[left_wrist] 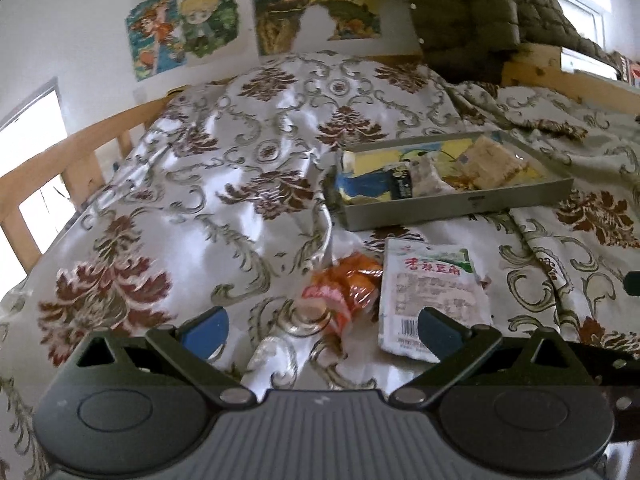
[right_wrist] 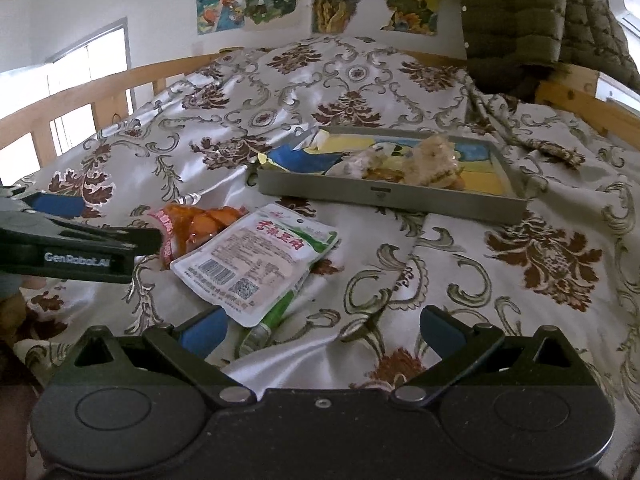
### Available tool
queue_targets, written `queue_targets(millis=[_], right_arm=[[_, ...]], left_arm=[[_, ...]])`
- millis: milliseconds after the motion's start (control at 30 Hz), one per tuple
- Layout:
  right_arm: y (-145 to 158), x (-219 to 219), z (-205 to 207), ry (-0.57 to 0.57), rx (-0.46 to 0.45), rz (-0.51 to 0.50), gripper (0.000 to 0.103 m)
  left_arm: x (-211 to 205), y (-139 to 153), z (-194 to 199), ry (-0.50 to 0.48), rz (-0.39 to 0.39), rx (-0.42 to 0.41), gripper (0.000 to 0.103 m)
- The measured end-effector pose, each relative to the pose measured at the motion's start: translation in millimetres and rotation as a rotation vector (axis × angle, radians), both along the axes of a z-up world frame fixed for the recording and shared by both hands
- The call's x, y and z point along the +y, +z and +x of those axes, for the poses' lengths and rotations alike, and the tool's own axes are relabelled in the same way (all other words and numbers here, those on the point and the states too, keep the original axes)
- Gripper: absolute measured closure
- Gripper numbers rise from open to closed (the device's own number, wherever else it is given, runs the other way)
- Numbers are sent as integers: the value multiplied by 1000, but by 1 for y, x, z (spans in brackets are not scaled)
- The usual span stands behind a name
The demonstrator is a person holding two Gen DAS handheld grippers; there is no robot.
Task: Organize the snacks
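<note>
The bed, under a shiny floral cover, carries everything. A grey tray sits well forward on it, already holding several wrapped snacks. Nearer, a white pouch with red Chinese characters and a barcode lies overlapping an orange packet and what seems to be a green-striped packet beneath it. The left gripper stands wide open and empty, the orange packet between its blue pads. The right gripper is equally wide open, holding nothing. "GenRobot.AI" reads on the left gripper's side.
</note>
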State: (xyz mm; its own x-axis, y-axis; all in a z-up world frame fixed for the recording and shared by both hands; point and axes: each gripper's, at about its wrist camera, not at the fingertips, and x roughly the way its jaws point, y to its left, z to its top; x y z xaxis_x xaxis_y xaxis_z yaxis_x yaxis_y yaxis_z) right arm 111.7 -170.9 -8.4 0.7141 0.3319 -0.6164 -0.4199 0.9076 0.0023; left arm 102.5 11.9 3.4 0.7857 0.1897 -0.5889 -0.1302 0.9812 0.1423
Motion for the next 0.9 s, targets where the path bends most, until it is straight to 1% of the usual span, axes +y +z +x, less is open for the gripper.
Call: queue_targets(millis=[167,300,433,533,633,700,767,833,900], right_arm=[[-10,7,13,23,19,-8,1],[-17,11,21,52,43,8,1],[-23,12,23,65,59,17,1],[-27,10,26,69,68,26,1],[-30,9,29,68,81,28,3],[-32,9,31,70,91,25,7],[-33,11,31,77,96,19,9],[-33,14,30,91,91,8,12],[-34,18,28,112,87,-3,17]], left_arm=[[-4,-1,22,-51,-15,12,0],[-9,-3,40,-121,-40,30,0],[-12,-7,58,-198,-72,62,0],[-15,-14,73,-237,-90,109,0],[-16,-23,85,-253,-85,147,0],[-17,-28,90,-258,-73,159,0],[-17,-32,93,-260,-68,169,0],[-16,-34,94,-264,-63,172,0],[-16,-36,95,-280,-53,178,0]])
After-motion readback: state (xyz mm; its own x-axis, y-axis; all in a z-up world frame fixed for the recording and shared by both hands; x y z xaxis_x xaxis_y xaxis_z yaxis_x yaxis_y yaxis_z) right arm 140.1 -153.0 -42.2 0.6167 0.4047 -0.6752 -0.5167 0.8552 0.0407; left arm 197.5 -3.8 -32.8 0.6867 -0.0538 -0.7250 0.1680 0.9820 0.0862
